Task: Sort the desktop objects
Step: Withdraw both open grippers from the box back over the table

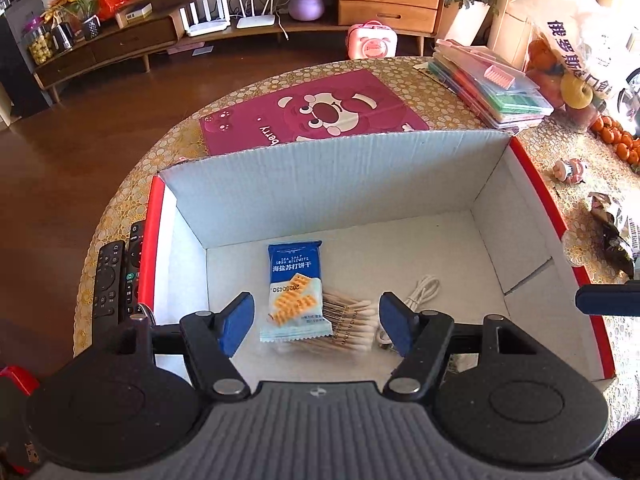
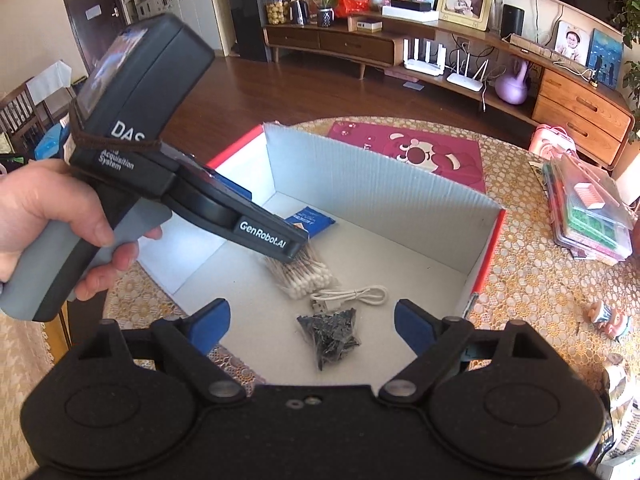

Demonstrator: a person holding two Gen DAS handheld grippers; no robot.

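Box (image 1: 340, 184) on table (image 1: 560, 160), open-topped for collecting: biscuit packet (image 1: 295, 292), cotton swabs (image 1: 352, 326), white cable (image 2: 352, 294), black bag (image 2: 332, 332) inside. Left gripper (image 1: 316, 322) and right gripper (image 2: 310, 322) both spread, empty, above. Remotes (image 1: 116, 276) outside, probably next.

The handheld gripper unit (image 2: 136, 152) seen from the right wrist bears "DAS" in large white letters, below it "Acquisition System" in small print, and "GenRobot.AI" on its forward bar toward four o'clock. In the left wrist view the blue biscuit packet (image 1: 296, 292) lies upside down, showing Chinese characters, small inverted English lines too fine to read with certainty, and the stamped number "20250430". The magenta bear mat (image 1: 312, 116) at twelve o'clock carries the letters "berry". The white plastic bag (image 1: 580, 40) at two o'clock shows large dark Chinese characters.
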